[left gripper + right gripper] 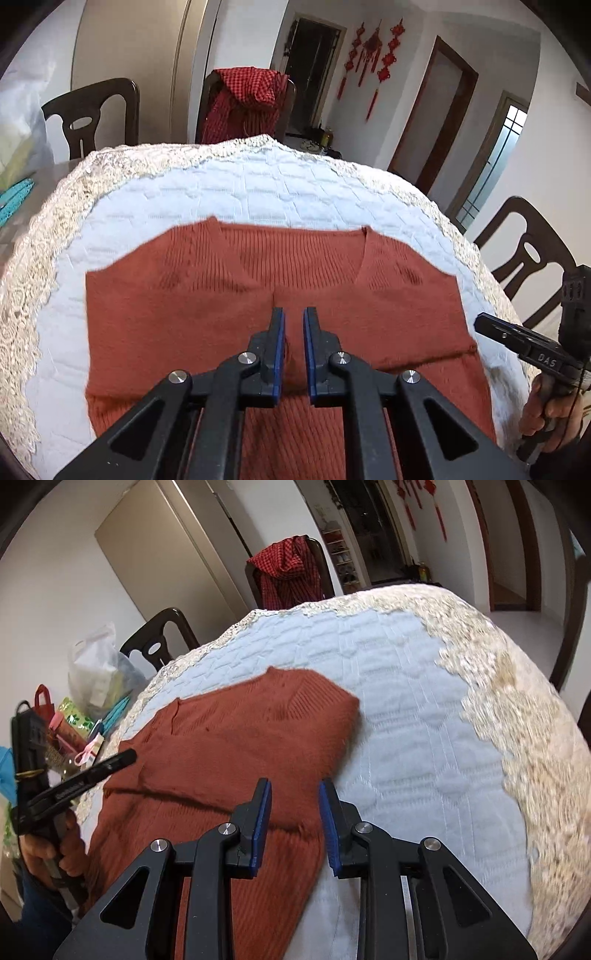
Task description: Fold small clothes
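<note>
A rust-orange knit sweater (229,295) lies flat on the white quilted table cover (258,192), V-neck toward the far side, both sleeves folded in over the body. My left gripper (293,314) hovers above the sweater's middle, its jaws a narrow gap apart and empty. In the right wrist view the sweater (236,746) lies to the left; my right gripper (295,786) is open and empty above the sweater's right edge. The right gripper also shows in the left wrist view (480,321), and the left one in the right wrist view (129,755).
The cover has a wide lace border (524,738). Dark wooden chairs (92,114) stand around the table; one (243,103) carries a red checked cloth. Bags and small clutter (85,709) sit at the table's left end.
</note>
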The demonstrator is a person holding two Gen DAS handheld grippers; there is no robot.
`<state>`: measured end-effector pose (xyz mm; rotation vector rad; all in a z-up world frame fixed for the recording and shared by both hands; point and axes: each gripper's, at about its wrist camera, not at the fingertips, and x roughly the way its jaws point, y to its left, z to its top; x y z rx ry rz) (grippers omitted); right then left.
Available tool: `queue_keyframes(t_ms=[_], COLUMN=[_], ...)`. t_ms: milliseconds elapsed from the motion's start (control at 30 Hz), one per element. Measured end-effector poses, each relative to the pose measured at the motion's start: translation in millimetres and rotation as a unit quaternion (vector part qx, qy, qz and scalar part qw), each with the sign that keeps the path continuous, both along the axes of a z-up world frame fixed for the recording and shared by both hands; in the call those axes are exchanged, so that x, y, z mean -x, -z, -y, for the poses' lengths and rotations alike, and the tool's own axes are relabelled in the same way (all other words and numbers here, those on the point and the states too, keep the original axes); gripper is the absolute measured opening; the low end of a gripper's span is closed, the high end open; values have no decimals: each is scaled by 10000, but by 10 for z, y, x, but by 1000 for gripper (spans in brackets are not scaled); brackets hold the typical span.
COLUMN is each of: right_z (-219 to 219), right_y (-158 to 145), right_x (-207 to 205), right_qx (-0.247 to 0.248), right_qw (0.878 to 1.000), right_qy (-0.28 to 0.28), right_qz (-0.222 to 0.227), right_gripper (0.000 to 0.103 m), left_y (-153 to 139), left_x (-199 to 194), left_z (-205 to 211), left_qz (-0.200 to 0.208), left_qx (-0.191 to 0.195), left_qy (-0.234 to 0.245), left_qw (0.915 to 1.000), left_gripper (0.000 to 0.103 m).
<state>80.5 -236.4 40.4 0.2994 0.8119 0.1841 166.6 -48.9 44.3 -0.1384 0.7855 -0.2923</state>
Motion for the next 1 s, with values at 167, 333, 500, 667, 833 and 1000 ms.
queue_keyframes(t_ms=[167,333,500,667,833,1000], right_z=[13,169,145,-84,-76,-133], right_y=[51,217,79,105,130,20], right_x=[-341,-581,-384,-59,-33,159], right_qx=[-1,-137,-37,330,384,431], right_qw=[10000,9991,9995,9989,9988,9986], right_qy=[40,266,224,-222,-141,-256], right_qz=[-40,-286,-226,-266,-287,-159], right_gripper=[26,18,18,18,18,20], left_y=[106,368,268,335,245,163], left_x=[-207,-361,-180,28,38,312], left_z=[157,246,239,237,205,36], left_qz=[-184,-357,-266,-213,-130,-24], left_qx=[-34,-244,-391,-520,-459,-459], left_qy=[169,273,318,494,353,235], left_qw=[9997,9987,9984,9972,9982,9987], left_gripper=[12,12,12,12,12,14])
